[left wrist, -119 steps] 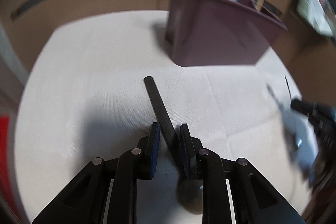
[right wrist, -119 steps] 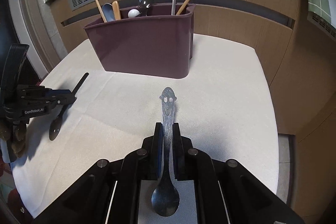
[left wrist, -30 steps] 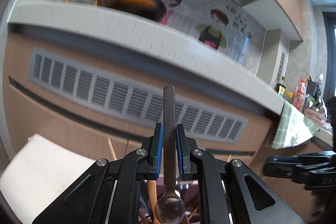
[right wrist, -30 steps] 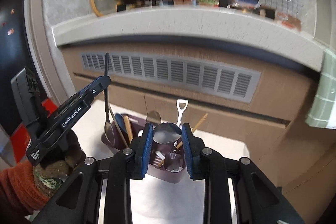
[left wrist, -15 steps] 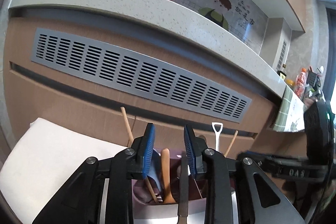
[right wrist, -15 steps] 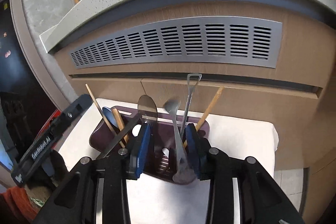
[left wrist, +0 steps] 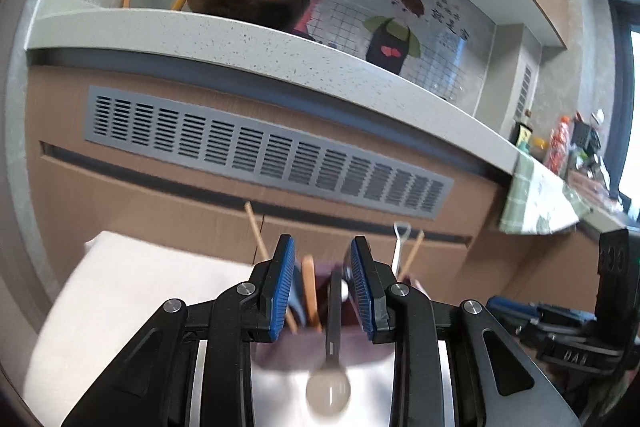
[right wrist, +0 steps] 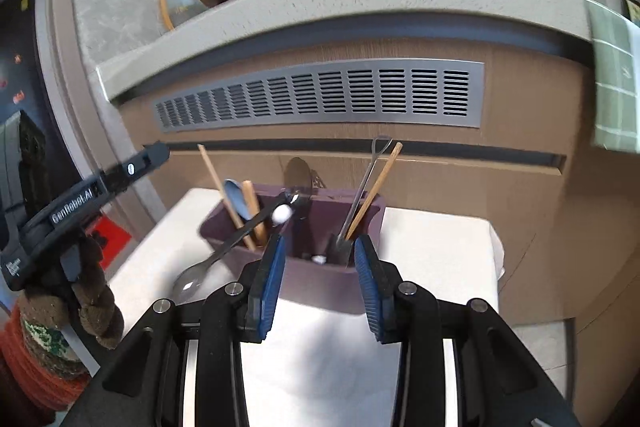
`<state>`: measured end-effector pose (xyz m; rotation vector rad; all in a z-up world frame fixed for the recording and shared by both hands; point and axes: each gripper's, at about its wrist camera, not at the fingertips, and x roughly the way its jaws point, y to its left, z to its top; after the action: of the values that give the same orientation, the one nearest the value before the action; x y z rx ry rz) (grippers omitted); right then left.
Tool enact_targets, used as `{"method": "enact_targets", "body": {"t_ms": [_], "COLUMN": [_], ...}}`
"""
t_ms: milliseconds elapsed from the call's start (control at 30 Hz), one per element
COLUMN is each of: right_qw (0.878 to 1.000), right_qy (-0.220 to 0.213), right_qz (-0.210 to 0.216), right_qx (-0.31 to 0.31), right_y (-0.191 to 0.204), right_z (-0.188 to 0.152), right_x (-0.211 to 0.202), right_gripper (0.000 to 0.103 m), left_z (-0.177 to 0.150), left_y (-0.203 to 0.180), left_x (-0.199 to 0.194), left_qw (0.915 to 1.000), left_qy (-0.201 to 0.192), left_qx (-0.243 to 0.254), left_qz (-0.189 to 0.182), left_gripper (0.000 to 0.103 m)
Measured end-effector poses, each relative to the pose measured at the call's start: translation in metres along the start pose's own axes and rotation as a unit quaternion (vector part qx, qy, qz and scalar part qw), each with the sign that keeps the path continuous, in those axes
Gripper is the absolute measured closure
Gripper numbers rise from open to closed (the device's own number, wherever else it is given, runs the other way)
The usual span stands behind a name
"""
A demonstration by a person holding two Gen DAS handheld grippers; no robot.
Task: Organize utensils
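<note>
Utensils stand in a dark purple plastic caddy (right wrist: pixel 320 279) on the white-clothed worktop (right wrist: pixel 436 251).
A black-handled steel spoon (right wrist: pixel 224 251) leans out over the caddy's left rim, bowl hanging down outside it. Left claw (left wrist: pixel 323 281) is parted with that spoon's handle loose between its blue pads (left wrist: pixel 282 283), untouched. Right claw (right wrist: pixel 318 277) gapes empty just in front of the caddy. Wooden chopsticks (right wrist: pixel 374 191) lean in the caddy's right compartment.

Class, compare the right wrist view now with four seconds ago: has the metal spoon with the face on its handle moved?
Yes. It has left the fingers of the right gripper, now empty above the purple utensil holder, no longer over the white cloth.
</note>
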<state>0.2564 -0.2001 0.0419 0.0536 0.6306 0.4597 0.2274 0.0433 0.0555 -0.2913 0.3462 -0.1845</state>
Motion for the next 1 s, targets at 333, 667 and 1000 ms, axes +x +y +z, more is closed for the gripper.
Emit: {"method": "enact_targets", "body": {"t_ms": [333, 667, 1000], "right_qw": [1.000, 0.997, 0.996], "right_qy": [-0.015, -0.049, -0.061], "right_qz": [0.000, -0.052, -0.062], "right_qx": [0.025, -0.009, -0.022], "right_y": [0.037, 0.083, 0.087], "right_z": [-0.085, -0.146, -0.145], "right_x": [-0.058, -0.100, -0.111], "right_gripper": [0.068, 0.068, 0.068], "left_z": [-0.079, -0.105, -0.105], "left_y": [-0.033, -0.050, -0.054], "left_x": [-0.081, -0.136, -0.141], "left_qw": [0.9892, 0.9854, 0.9849], "left_qy": [0.102, 0.081, 0.084], "left_qx": [0.083, 0.095, 0.101], "left_qz": [0.065, 0.116, 0.112], "left_gripper": [0.067, 0.067, 0.067]}}
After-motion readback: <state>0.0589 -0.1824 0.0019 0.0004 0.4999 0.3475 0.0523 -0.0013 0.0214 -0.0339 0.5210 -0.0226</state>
